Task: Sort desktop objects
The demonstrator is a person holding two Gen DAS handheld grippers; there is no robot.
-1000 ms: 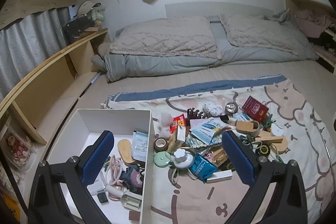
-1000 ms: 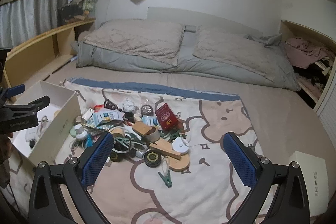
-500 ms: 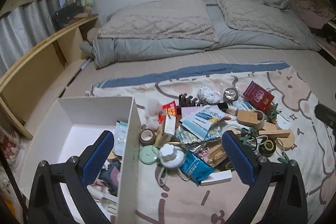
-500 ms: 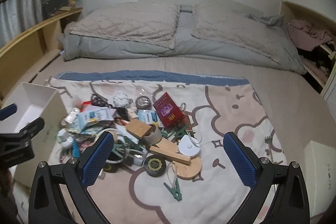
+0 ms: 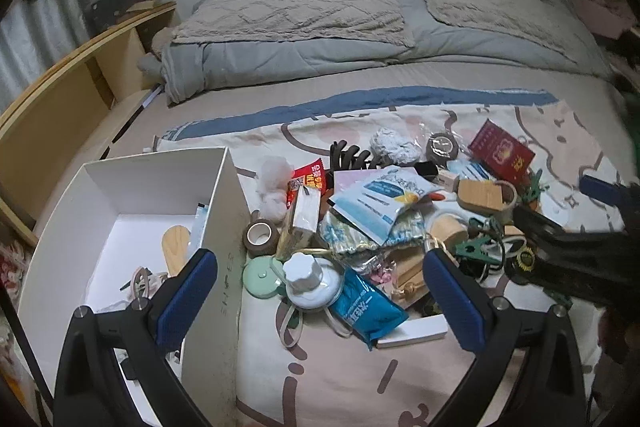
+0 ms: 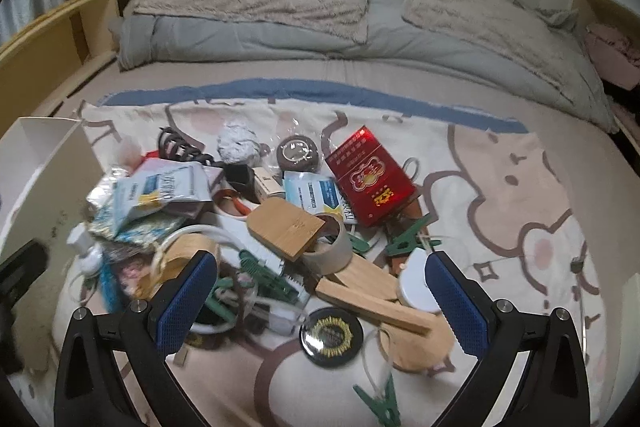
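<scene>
A heap of small objects lies on a patterned cloth (image 5: 340,379) on the bed. My left gripper (image 5: 320,301) is open and empty above a white knob-lidded jar (image 5: 306,277) and a blue packet (image 5: 366,309). A white box (image 5: 226,227) at its left holds a wooden piece (image 5: 176,243) and other items. My right gripper (image 6: 320,301) is open and empty over a wooden block (image 6: 286,227), a tape roll (image 6: 332,247), green clips (image 6: 264,275) and a black round badge (image 6: 331,334). A red packet (image 6: 368,179) lies beyond. The right gripper also shows in the left wrist view (image 5: 568,227).
Pillows and a grey duvet (image 5: 320,27) lie at the head of the bed. A wooden shelf (image 5: 60,87) runs along the left side. A brown tape roll (image 5: 261,235) sits beside the box wall. The white box also shows in the right wrist view (image 6: 44,163).
Both grippers have moved forward and down toward the heap. The left gripper has shifted right, off the box and over the pile. Both stay open.
</scene>
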